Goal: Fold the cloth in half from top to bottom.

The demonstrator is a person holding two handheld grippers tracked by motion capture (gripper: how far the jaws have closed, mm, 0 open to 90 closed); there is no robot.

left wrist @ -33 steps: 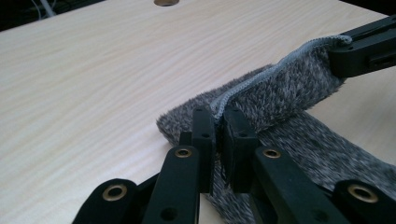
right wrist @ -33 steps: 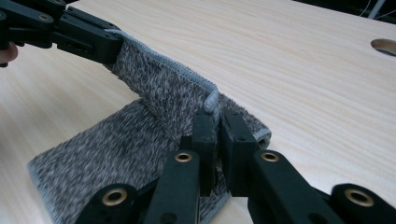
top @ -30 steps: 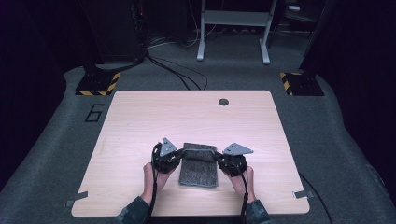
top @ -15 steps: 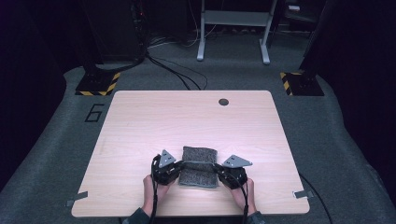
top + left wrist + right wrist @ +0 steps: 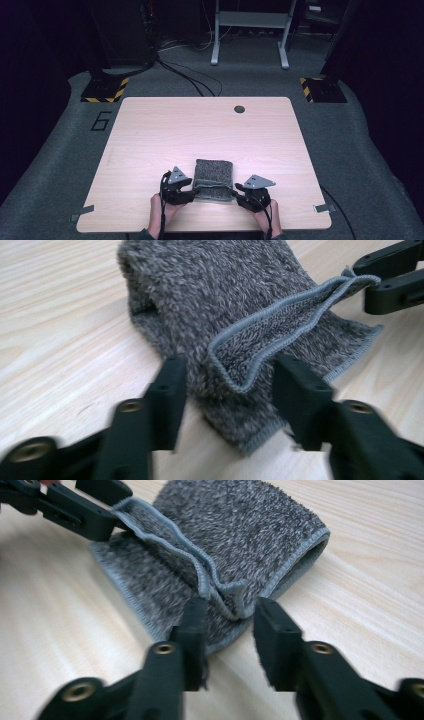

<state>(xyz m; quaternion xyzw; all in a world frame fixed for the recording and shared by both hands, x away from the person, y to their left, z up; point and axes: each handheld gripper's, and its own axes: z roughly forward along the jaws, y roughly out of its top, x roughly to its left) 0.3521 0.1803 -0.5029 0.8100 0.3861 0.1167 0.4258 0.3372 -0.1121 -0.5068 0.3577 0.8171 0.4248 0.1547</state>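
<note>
Although both pairs of fingers have just been opening, the folded edge of the grey towel (image 5: 235, 325) lies between each pair: in the left gripper view the black fingers (image 5: 167, 400) stand apart on either side of a raised, hemmed corner without pressing on it, and in the right gripper view the fingers (image 5: 195, 630) flank the opposite corner of the same hem, likewise released. From the left gripper (image 5: 186, 196) the cloth runs off to the right; from the right gripper (image 5: 239, 196) it runs off to the left, so the two face each other across the towel's near edge. That edge, the loose top layer of the fold, lies across the person's front, while the fold's rounded back lies on the far side, toward the middle of the table (image 5: 150, 135). The towel rests flat on the table near its front edge, between the two hands. Neither hand is nearer; each sits at its own corner. My guess is that the fold is laid and the coming move is to draw both grippers straight outward, clear of the hem.
</note>
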